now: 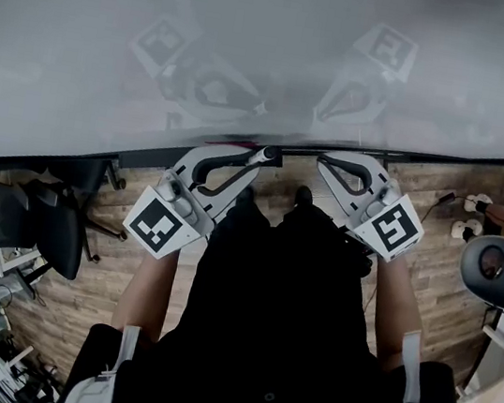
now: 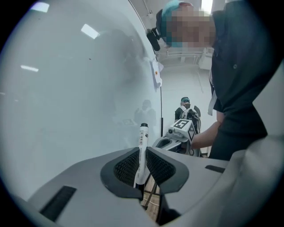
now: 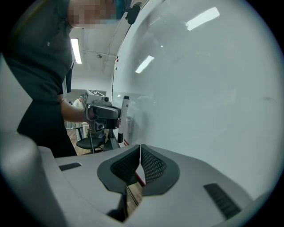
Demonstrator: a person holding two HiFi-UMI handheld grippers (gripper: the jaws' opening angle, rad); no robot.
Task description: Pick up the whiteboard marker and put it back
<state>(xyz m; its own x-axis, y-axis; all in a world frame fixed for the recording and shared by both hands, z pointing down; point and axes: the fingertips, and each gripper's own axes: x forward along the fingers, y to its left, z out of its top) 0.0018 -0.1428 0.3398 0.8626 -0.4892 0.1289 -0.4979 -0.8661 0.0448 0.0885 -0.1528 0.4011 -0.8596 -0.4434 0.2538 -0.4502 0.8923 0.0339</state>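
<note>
The whiteboard marker [image 2: 142, 148], white with a black cap, stands upright between the ribbed pads of my left gripper [image 2: 142, 167], which is shut on its lower part. In the head view that left gripper [image 1: 261, 157] is held up at the bottom edge of the whiteboard [image 1: 259, 36], close to the board's face. My right gripper [image 3: 140, 162] is shut with nothing between its pads, and it points along the board. It sits a little to the right of the left one [image 1: 326, 163]. From the right gripper view the marker [image 3: 124, 116] shows in the left gripper [image 3: 105, 113].
The whiteboard's dark lower frame [image 1: 97, 160] runs across the head view. Below lies wooden floor with a black office chair [image 1: 22, 216] at the left. Cables and plugs [image 1: 468, 216] and a white rounded device [image 1: 497, 268] are at the right.
</note>
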